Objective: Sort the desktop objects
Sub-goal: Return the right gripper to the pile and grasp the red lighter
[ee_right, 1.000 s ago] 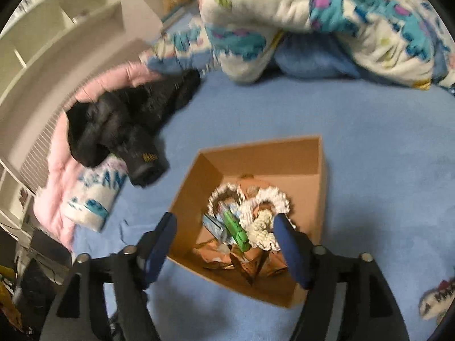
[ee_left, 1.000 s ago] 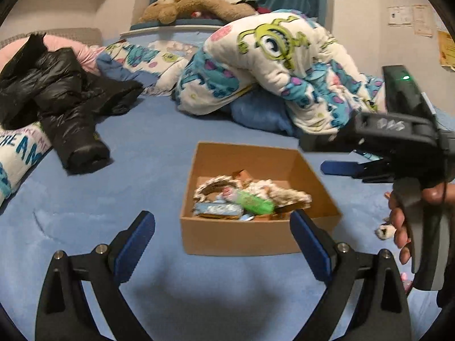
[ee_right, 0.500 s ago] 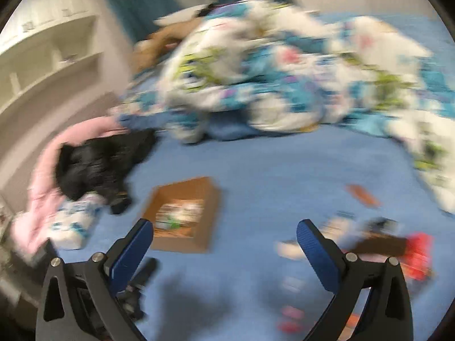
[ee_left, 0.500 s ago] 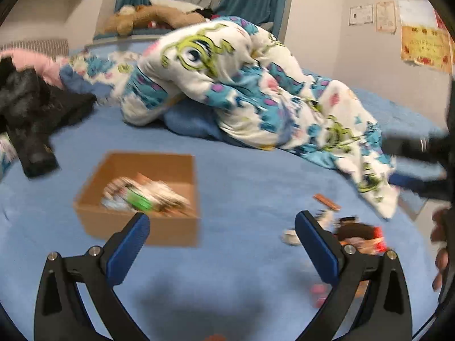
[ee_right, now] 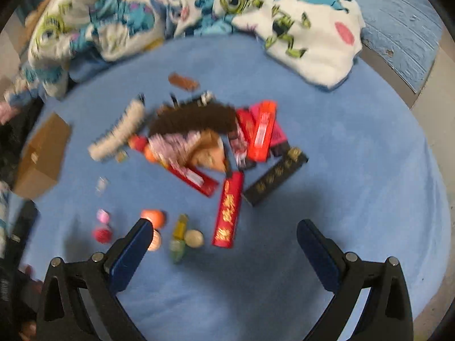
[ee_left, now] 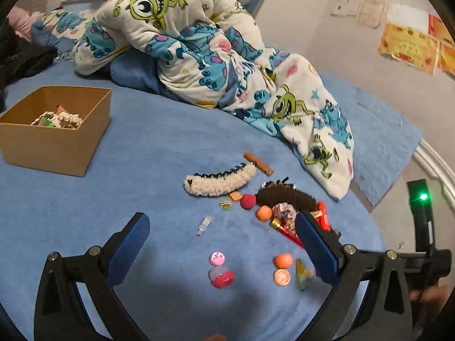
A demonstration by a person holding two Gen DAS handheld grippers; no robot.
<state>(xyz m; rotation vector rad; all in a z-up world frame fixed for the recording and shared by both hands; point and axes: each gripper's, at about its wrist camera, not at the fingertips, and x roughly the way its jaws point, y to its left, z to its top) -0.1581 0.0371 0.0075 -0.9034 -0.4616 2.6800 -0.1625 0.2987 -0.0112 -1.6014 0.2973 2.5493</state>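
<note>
A brown cardboard box (ee_left: 57, 139) holding sorted items sits at the left of the blue bed; it also shows in the right wrist view (ee_right: 42, 162). A scatter of small things lies to its right: a cream fuzzy hair clip (ee_left: 220, 182), a brown fuzzy clip (ee_left: 285, 196), small balls, caps and red packets. The right wrist view shows a red packet (ee_right: 229, 213), a black packet (ee_right: 275, 180) and an orange ball (ee_right: 153, 217). My left gripper (ee_left: 224, 250) is open and empty above the small caps. My right gripper (ee_right: 224, 251) is open and empty just short of the red packet.
A rumpled cartoon-print blanket (ee_left: 216, 62) lies along the far side of the bed. A black jacket (ee_left: 22, 56) lies at the far left. The bed edge and floor (ee_left: 398, 130) are to the right.
Both grippers have swung right, away from the box and over to the scattered items. Both stay open and empty.
</note>
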